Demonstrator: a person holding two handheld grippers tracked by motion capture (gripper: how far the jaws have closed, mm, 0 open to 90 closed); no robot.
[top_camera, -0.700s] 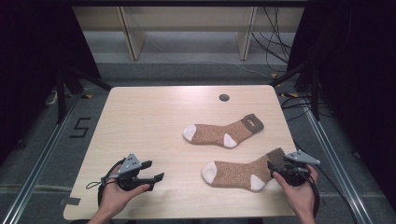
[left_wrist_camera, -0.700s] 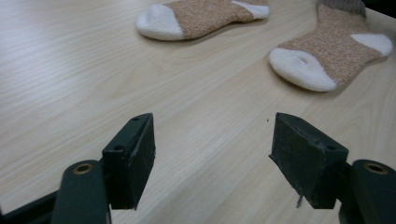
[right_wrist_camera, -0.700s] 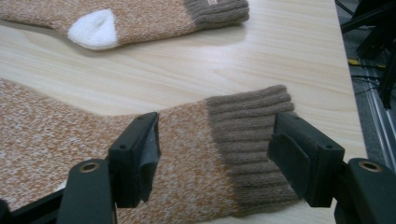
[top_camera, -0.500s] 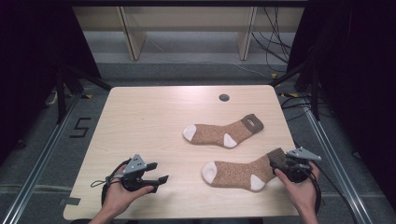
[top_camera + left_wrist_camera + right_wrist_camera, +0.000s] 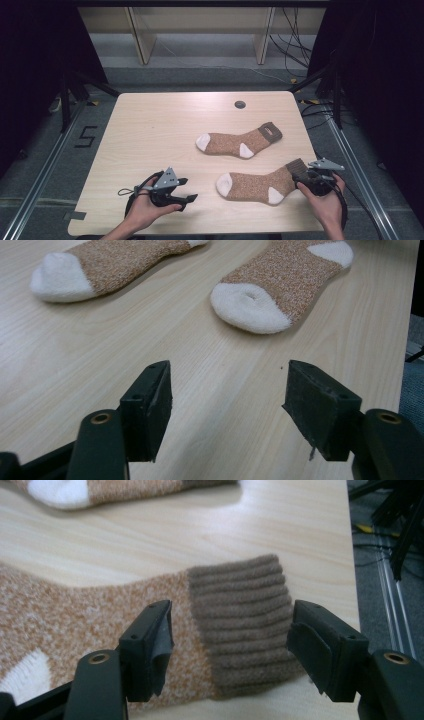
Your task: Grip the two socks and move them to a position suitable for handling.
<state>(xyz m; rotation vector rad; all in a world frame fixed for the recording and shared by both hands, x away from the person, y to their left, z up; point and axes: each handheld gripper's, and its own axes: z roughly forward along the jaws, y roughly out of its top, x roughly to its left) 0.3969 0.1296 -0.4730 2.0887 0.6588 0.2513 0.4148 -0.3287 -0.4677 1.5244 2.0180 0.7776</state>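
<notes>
Two brown socks with white toes and heels lie on the light wood table (image 5: 150,130). The far sock (image 5: 237,142) rests at centre right. The near sock (image 5: 260,184) lies close to the front edge. Beside the near sock's toe (image 5: 270,295), my left gripper (image 5: 187,200) (image 5: 227,410) hovers low over bare wood, open and holding nothing. My right gripper (image 5: 299,177) (image 5: 230,645) is open, and its jaws straddle the near sock's dark ribbed cuff (image 5: 240,620) without pressing on it.
A small dark round grommet (image 5: 240,104) sits in the table near its back edge. The right table edge (image 5: 347,555) runs just past the cuff, with cables (image 5: 320,107) on the floor beyond. A "5" mark (image 5: 86,136) is on the floor at left.
My left gripper has slid a little to the right, toward the near sock's toe. The right gripper and both socks have stayed where they were.
</notes>
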